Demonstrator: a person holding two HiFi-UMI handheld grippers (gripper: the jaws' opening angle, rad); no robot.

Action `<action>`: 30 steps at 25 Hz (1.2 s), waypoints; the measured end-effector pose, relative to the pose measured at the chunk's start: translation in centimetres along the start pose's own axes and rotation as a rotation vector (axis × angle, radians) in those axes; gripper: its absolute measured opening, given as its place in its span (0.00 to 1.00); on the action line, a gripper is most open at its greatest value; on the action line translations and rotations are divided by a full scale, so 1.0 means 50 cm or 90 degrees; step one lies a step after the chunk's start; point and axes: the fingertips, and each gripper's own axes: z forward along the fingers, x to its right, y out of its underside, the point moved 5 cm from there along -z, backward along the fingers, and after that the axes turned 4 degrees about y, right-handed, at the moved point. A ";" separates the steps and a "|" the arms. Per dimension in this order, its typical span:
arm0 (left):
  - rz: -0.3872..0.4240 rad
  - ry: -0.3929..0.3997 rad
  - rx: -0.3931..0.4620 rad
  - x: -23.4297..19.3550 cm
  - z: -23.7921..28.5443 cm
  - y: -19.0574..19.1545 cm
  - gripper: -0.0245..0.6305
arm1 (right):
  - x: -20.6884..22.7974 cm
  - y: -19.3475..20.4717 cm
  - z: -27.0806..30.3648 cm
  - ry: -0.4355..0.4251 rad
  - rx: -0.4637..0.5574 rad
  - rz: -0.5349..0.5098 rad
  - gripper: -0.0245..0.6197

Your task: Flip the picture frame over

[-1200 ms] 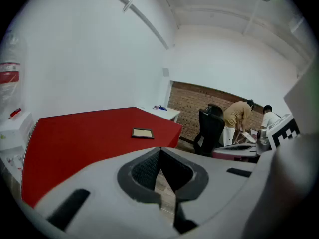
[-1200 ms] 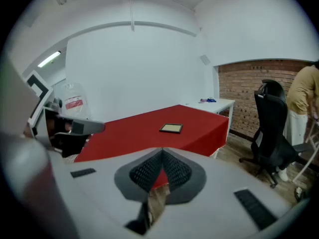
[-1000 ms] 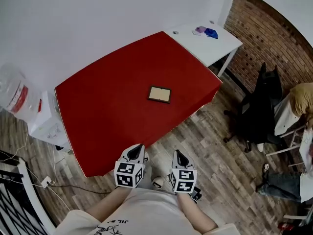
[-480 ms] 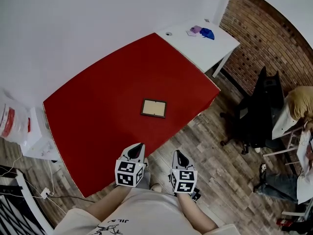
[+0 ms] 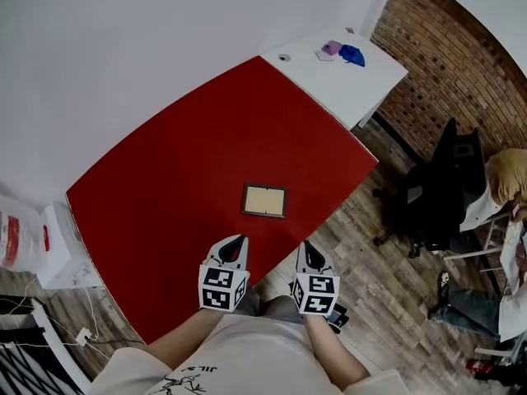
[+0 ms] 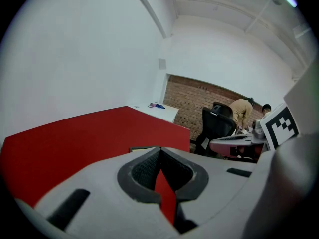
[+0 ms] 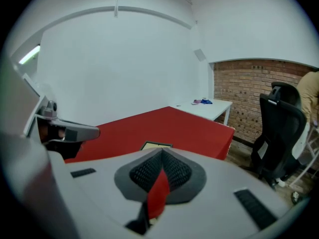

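You are holding the left gripper [image 5: 235, 243] and the right gripper [image 5: 309, 252] side by side at the near edge of the red table [image 5: 165, 171], both pointing toward the picture frame [image 5: 264, 201]. In each gripper view the two jaws are meeting at their tips, with nothing sitting between them, so both claws are pressed together and empty. The picture frame is lying flat on the red surface, just beyond the gripper tips and apart from them, its dark border surrounding a pale panel that is facing up. A white table [image 5: 354, 76] is adjoining the far end. A black office chair [image 5: 440, 183] is standing to the right.
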 end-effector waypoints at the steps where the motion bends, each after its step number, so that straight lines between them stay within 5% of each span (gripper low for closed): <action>1: 0.000 -0.002 -0.001 -0.006 0.009 -0.005 0.05 | 0.006 -0.007 0.009 0.002 -0.001 0.003 0.05; 24: 0.007 -0.016 -0.069 0.000 0.220 -0.032 0.05 | 0.100 -0.035 0.142 -0.040 -0.040 -0.014 0.05; 30: 0.019 0.002 -0.117 -0.011 0.318 -0.006 0.14 | 0.100 -0.025 0.186 -0.040 -0.044 -0.003 0.05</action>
